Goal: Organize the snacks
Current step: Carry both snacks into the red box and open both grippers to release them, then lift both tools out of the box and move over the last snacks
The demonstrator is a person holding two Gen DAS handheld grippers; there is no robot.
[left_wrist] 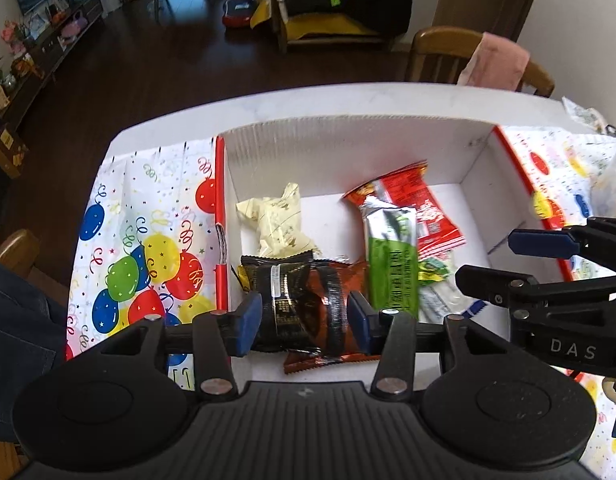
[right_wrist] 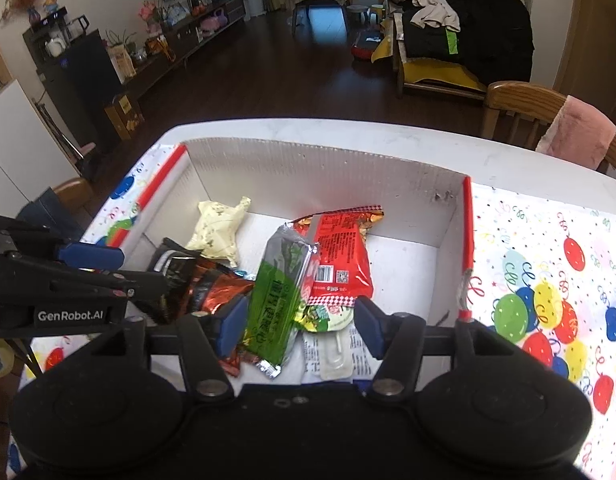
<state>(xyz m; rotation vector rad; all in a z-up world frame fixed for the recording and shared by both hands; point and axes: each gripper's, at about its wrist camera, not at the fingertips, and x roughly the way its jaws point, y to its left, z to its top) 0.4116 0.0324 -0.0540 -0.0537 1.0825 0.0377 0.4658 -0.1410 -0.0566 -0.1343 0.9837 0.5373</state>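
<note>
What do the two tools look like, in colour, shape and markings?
Both are black plastic with blue pads on two fingers, silver rivets and round black discs at the base. The left tool carries white "GenRobot.AI" lettering on its side; the right tool shows white letters "DAS".

- The box – white corrugated cardboard, matt, ribbed along its walls.
- The black-and-orange packet and the green bar wrapper – glossy crinkled foil.
- The tablecloth – thin, smooth printed plastic.
- The table – smooth, marble-look.
- The chair – varnished wood.
</note>
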